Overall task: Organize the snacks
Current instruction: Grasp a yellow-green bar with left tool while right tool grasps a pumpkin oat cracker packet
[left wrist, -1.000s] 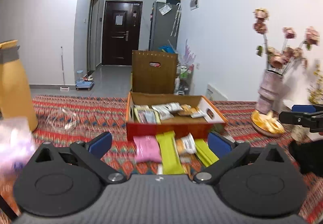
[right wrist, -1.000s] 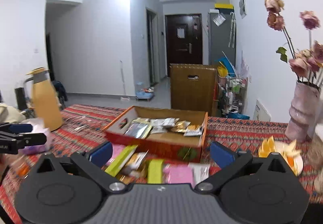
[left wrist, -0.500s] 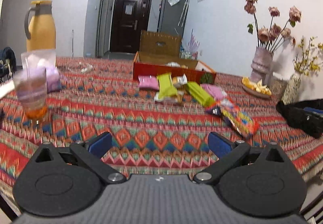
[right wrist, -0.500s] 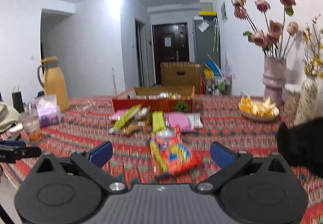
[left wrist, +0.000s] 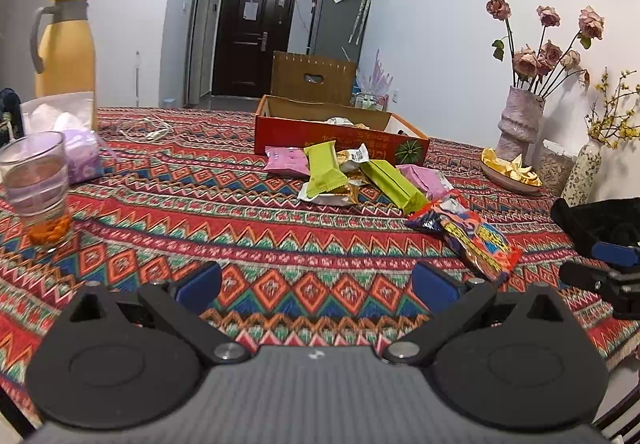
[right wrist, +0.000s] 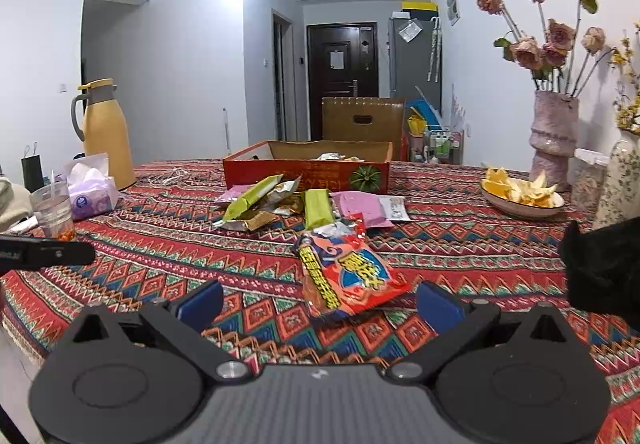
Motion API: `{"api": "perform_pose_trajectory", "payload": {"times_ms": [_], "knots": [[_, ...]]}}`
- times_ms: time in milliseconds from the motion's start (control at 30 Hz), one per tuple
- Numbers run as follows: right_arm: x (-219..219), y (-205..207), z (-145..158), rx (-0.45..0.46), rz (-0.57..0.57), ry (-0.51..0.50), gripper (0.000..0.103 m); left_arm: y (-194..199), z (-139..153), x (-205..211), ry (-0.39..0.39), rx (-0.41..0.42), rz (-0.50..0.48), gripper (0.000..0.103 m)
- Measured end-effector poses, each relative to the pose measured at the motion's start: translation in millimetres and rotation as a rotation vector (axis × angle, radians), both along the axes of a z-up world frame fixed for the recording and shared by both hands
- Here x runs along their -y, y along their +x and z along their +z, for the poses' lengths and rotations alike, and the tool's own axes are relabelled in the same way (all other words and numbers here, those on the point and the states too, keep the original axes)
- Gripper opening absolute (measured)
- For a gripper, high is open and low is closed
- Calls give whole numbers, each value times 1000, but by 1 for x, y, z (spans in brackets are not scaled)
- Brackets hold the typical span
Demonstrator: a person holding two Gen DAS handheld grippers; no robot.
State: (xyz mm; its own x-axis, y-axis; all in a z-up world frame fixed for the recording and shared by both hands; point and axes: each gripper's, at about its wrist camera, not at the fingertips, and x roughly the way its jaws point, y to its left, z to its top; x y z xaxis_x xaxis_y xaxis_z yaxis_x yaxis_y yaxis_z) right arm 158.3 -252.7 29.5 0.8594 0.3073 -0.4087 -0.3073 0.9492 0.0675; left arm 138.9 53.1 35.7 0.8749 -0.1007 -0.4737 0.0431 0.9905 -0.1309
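Holding both tools low over the near edge of the table [left wrist: 240, 244], nothing gripped. My left gripper [left wrist: 316, 280] is spread wide over bare cloth. My right gripper [right wrist: 320, 294] is spread wide too, lined up w/ the orange snack bag [right wrist: 348, 272], which lies flat just ahead of its fingers, not yet between them.

Step in hand, as I judge it: pick up the orange bag and move it to the red box [right wrist: 304, 169]. To do it well: advance the right tool so the bag's near end sits between the pads, close on the sealed edge rather than the puffed middle, lift clear before carrying. Film is slick and crinkly; a shallow pinch may slip.

Containers:
- Red box: open top, far side of the loose pile, already holds several packets; count not legible
- Loose pile touching or just in front of the box: green bars [left wrist: 324, 167], pink packs [left wrist: 286, 159], foil wrappers; approx. half the job left
- Glass [left wrist: 36, 183]: clear liquid, orange bits at bottom
- Plate [right wrist: 520, 195]: orange peel
- Vase [right wrist: 554, 135]: dried roses
- Yellow jug [left wrist: 66, 47]: contents unseen
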Motion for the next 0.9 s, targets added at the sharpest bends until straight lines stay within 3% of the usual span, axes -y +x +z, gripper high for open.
{"api": "perform_pose_trajectory", "payload": {"times_ms": [233,300,400,467,533,633,667,733,900], "knots": [[-20,53,2,-20,54,-40,100,108,5,-6,-52,-69,-29,101],[-27,70,3,-23,67,-58,99,150,4,-4,-58,-50,-53,97],[-38,98,0,-38,85,-74,99,216,-7,7,5,-39,-105,85],[-48,118,-3,-60,99,-94,94,259,-19,11,11,-79,-126,74],[-59,135,-6,-75,127,-121,93,285,-29,8,-33,-123,-134,70],[-75,157,-9,-85,172,-166,93,306,-39,-4,-146,-139,-121,67],[-81,165,-10,-89,188,-177,93,309,-42,-6,-168,-143,-110,57],[-95,181,-13,-98,219,-194,93,311,-44,-5,-159,-153,-136,40],[-135,220,-18,-107,317,-239,93,301,-34,-16,-151,-166,-141,38]]}}
